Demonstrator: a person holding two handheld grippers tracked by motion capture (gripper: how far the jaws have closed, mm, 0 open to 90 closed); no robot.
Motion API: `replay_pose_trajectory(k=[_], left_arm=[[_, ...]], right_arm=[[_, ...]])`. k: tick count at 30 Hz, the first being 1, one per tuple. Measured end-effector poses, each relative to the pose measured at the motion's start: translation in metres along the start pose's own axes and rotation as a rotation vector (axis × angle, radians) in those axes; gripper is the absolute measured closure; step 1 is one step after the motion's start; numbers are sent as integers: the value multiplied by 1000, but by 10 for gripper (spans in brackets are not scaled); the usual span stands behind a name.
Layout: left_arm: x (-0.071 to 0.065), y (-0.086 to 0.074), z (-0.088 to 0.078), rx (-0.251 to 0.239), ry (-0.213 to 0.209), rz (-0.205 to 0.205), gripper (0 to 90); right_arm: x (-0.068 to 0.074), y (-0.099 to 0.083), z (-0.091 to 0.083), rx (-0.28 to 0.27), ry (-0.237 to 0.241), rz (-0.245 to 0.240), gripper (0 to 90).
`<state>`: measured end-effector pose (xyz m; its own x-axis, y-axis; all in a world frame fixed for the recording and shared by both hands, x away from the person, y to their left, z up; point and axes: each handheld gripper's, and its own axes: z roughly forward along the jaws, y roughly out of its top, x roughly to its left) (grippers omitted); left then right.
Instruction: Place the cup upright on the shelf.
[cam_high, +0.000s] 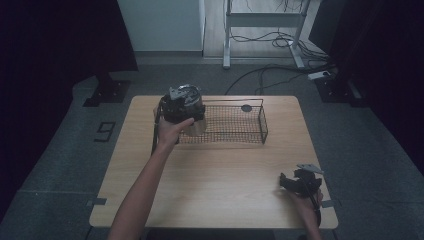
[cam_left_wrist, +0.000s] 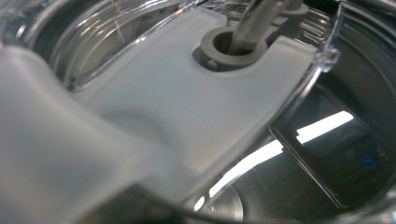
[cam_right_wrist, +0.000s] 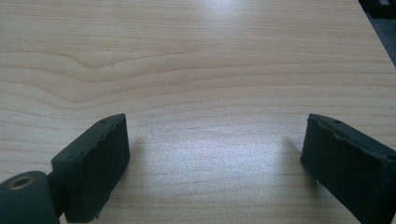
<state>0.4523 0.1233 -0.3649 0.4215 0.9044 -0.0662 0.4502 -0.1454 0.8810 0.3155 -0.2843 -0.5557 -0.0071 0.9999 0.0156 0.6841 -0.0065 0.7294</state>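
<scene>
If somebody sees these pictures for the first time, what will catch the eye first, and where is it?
First, the left gripper, held over the left end of a black wire basket at the far side of the wooden table. Its own view shows a clear plastic object very close, with a grey ring on it. The right gripper rests near the table's near right corner, its fingers wide apart over bare wood.

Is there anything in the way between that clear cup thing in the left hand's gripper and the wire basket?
Nothing visible blocks it. The left gripper holds the clear container right at the wire basket's left end, already over its rim. A small dark disc lies at the basket's far right corner, away from the container.
</scene>
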Motion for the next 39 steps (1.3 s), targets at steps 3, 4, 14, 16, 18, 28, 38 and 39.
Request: replay_pose_trajectory(k=[3,4,14,16,18,28,38,39], left_arm=[[0,5,3,8,4,12,41],[0,5,3,8,4,12,41],[2,14,15,13,15,12,41],[2,16,17,16,19,16,41],[3,17,19,14,25,15,41],[10,15,34,22,42,8,41],[19,10,58,53,54,6,41],[20,9,60,54,52,2,41]], right_arm=[[0,0,0,-1,0,0,76],[0,0,0,-1,0,0,76],[0,0,0,0,0,0,76],[0,0,0,0,0,0,76],[0,0,0,0,1,0,76],[0,0,0,0,1,0,76],[0,0,0,-1,0,-1,76],[0,0,0,0,0,-1,76]])
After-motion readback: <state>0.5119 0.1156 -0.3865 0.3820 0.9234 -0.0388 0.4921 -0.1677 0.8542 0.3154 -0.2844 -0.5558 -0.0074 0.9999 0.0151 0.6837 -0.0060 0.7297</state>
